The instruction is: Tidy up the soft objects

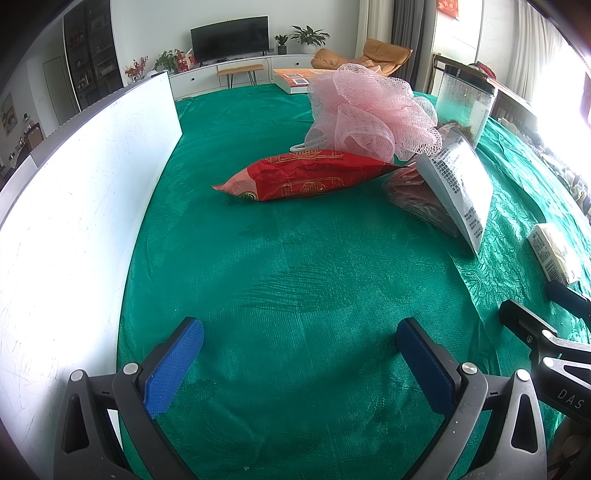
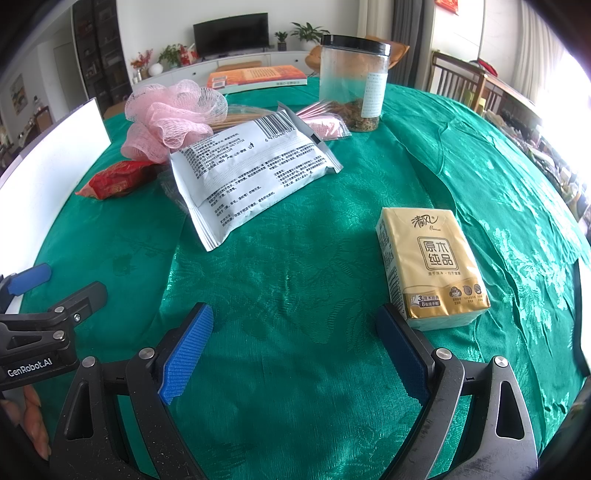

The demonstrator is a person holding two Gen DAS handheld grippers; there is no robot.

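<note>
Green-clothed bench (image 2: 295, 295). Jar (image 2: 352, 83) at upper centre, book (image 2: 258, 75) to its left, TV (image 2: 231, 33) behind, white board (image 1: 74, 203) at left edge.

Green cloth (image 1: 295, 266) lay bare ahead of left gripper (image 1: 299, 354); white board (image 1: 74, 192) walled its left; tissue pack (image 2: 428, 262) sat just beside right gripper (image 2: 295, 343)

Glossy green brocade cloth (image 2: 295, 288) covers the surface. The pink bath pouf (image 1: 369, 110) is open netting, the red packet (image 1: 306, 177) crinkled foil, the tissue pack (image 2: 428, 266) shiny plastic-wrapped, the fingers' pads (image 2: 188, 347) ribbed blue rubber.
</note>
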